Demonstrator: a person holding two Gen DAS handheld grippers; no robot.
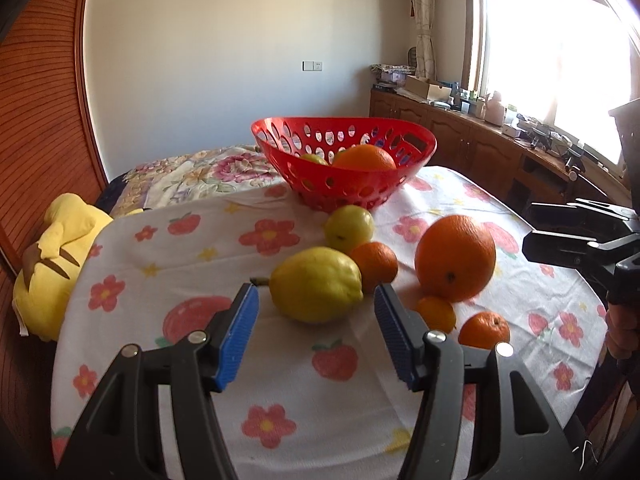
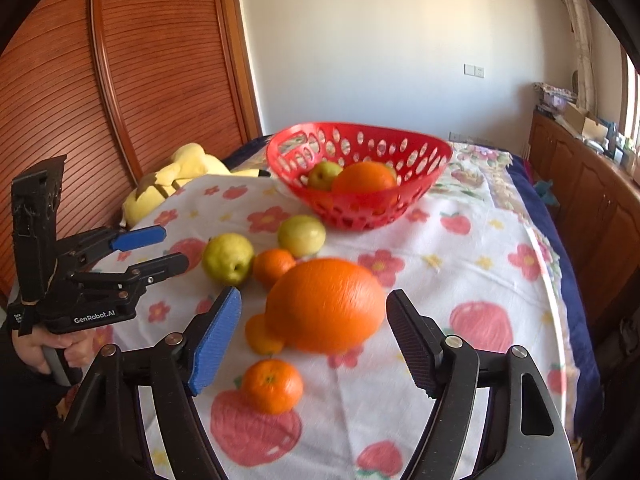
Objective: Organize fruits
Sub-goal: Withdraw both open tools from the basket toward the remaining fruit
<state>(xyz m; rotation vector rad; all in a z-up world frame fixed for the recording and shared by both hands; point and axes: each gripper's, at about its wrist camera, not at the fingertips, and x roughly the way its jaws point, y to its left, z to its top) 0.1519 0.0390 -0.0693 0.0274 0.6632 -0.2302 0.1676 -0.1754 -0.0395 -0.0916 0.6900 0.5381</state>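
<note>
Meanwhile, both grippers close in on loose fruit: the left gripper [image 1: 316, 308], jaws apart and empty, lines up on the pear [image 1: 316, 285], the right gripper [image 2: 314, 320] gapes before the big orange [image 2: 325, 305], each needing a squeeze before the red basket [image 1: 420, 142]

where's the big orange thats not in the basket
In the right wrist view the big orange lies on the tablecloth ahead of the open right gripper, before the red basket.

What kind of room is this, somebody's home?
Most likely a bedroom at home: a flowered bedspread and a yellow plush toy sit behind the cloth-covered table, and wooden cabinets line the sunny window.
</note>
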